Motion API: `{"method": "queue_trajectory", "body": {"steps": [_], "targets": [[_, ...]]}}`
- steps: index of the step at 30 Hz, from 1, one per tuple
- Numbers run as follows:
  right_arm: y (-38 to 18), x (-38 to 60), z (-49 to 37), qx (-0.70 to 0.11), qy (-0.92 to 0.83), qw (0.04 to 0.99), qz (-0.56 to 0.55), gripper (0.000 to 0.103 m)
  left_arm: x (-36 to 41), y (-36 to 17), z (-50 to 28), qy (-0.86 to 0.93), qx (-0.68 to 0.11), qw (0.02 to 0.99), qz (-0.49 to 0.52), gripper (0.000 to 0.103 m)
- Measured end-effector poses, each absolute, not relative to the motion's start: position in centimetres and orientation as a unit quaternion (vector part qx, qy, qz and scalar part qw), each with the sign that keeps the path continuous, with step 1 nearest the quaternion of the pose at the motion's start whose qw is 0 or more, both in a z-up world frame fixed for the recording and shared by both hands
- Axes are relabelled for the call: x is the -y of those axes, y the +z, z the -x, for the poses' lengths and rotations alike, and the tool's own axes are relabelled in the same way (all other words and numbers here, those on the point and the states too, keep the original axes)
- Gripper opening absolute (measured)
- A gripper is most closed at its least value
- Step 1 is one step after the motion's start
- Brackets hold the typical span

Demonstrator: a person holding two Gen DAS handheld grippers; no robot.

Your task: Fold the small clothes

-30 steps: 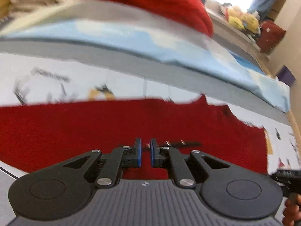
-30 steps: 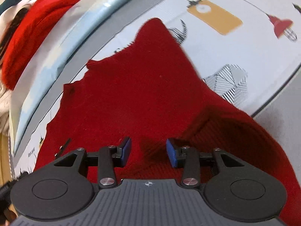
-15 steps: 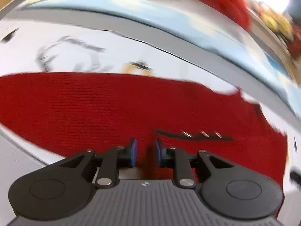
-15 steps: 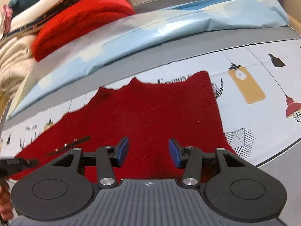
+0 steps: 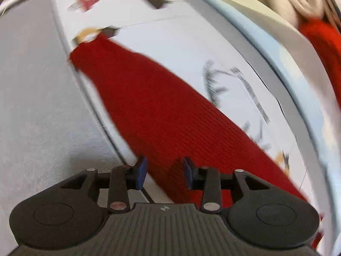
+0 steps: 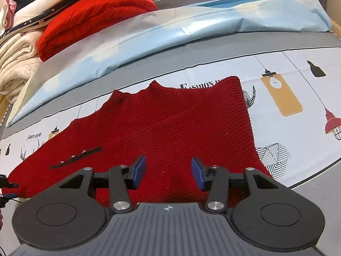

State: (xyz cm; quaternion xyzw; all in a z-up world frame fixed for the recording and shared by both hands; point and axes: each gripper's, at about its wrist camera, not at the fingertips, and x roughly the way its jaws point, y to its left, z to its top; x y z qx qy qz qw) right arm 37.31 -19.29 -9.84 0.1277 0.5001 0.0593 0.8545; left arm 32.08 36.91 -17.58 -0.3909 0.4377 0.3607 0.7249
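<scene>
Left wrist view: the left tongs [image 5: 163, 171] stand with jaws apart and nothing between them, poised over the near edge of the red sweater [image 5: 170, 115], which runs as a long strip away from the tips toward the upper left across the printed sheet [image 5: 170, 38]; a grey mat [image 5: 38, 106] lies to the left of the tongs. The picture is motion-blurred, so contact with the knit cannot be told. Right wrist view: the right tongs [image 6: 168, 171] are likewise apart and empty, above the sweater's [image 6: 170, 128] lower middle; the garment lies flat just ahead of the tips, with a dark button strip [image 6: 75, 155] ahead to the left and a stack of folded clothes [image 6: 89, 15] far beyond. The ribbed knit appears soft, limp and fairly thick, and probably not slippery; it is best pinched at a hem or side edge, through both layers, so that the fold lifts evenly.
</scene>
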Motion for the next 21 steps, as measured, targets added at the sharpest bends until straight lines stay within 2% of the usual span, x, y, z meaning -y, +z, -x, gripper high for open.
{"method": "queue_trajectory", "body": {"steps": [5, 8, 9, 10, 13, 15, 19, 21], "targets": [[-10.1, 18.9, -37.4, -0.504, 0.061, 0.852, -0.127, 0.049, -39.3, -18.6, -30.9, 0.353, -0.425, 0.714, 0.430, 0.041], [-10.2, 18.7, -37.4, -0.505, 0.065, 0.852, -0.123, 0.049, -38.9, -18.6, -31.2, 0.342, -0.433, 0.724, 0.413, 0.041], [-10.3, 18.6, -37.4, -0.506, 0.065, 0.851, -0.122, 0.049, -38.6, -18.3, -31.4, 0.342, -0.438, 0.732, 0.395, 0.031], [-10.4, 18.6, -37.4, -0.507, 0.066, 0.851, -0.120, 0.049, -38.3, -18.1, -31.6, 0.340, -0.438, 0.739, 0.382, 0.016], [-10.7, 18.6, -37.5, -0.510, 0.063, 0.850, -0.119, 0.049, -37.0, -16.6, -32.4, 0.343, -0.415, 0.775, 0.332, 0.013], [-10.7, 18.6, -37.5, -0.509, 0.064, 0.850, -0.118, 0.049, -34.5, -14.1, -33.6, 0.334, -0.398, 0.814, 0.261, 0.012], [-10.5, 18.6, -37.4, -0.508, 0.067, 0.850, -0.120, 0.049, -24.3, -8.2, -35.3, 0.217, -0.305, 0.924, 0.080, 0.011], [-10.5, 18.6, -37.4, -0.509, 0.068, 0.849, -0.121, 0.049, -18.0, -6.3, -34.9, 0.095, -0.276, 0.954, 0.069, 0.011]]}}
